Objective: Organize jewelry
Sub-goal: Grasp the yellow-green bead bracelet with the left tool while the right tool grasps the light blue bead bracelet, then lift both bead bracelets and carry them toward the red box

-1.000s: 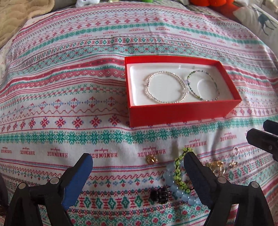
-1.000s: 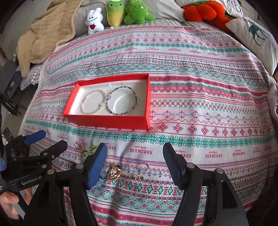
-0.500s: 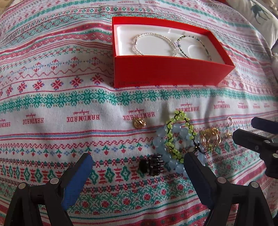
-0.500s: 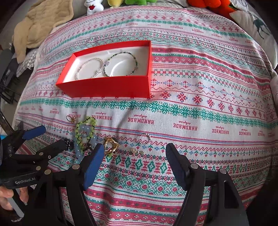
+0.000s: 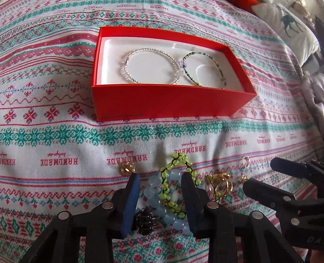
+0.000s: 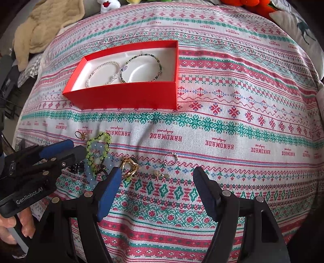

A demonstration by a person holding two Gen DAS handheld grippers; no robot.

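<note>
A red box holds a clear bead bracelet and a dark green bead bracelet. On the patterned cloth lie a lime-green bead bracelet over a pale blue bead bracelet, a black hair claw, gold rings, a gold stud, a silver ring and a small gold earring. My left gripper is partly closed around the green and blue bracelets, fingers either side. My right gripper is open and empty above the earring.
A beige blanket and plush toys lie at the far left edge. A deer-print pillow sits at the far right. The left gripper body is beside my right gripper's left finger.
My left gripper moved down and forward onto the bracelet pile and its jaws narrowed around the green and blue bracelets. My right gripper lowered toward the rings and stayed open.
</note>
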